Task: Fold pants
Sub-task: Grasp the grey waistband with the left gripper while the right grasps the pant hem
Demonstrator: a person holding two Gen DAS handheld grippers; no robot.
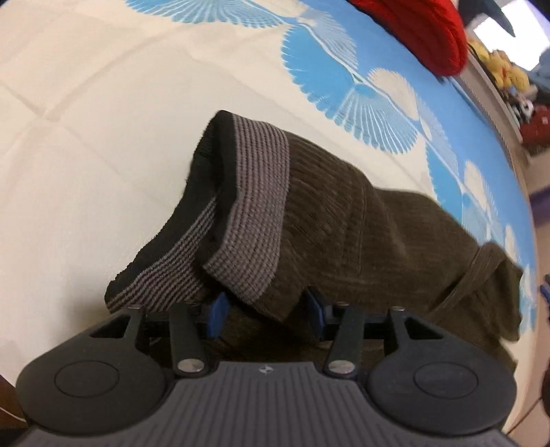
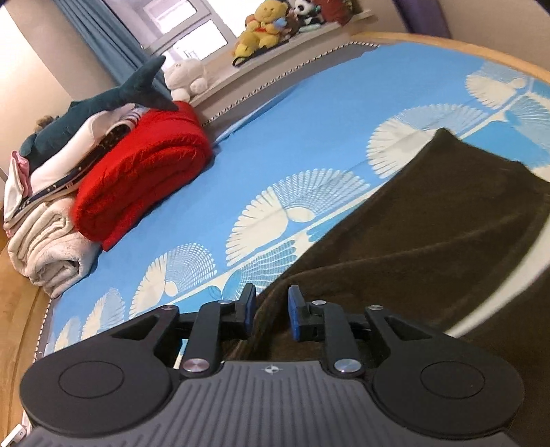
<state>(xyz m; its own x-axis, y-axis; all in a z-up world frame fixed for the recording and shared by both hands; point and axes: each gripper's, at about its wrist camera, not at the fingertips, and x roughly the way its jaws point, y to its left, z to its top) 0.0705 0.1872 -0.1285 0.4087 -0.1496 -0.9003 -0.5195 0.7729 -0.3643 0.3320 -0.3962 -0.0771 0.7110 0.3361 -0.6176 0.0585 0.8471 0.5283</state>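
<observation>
Both grippers hang over the brown pants on the bed. The left gripper gapes loosely around the waistband; the right gripper stands slightly parted, fabric between, unpinched. A red blanket lies well apart.

Home bedroom: bed, folded blankets, plush toys on sill.

ribbed matt corduroy pants with knit elastic waistband, smooth printed cotton bedsheet, fuzzy red blanket
</observation>
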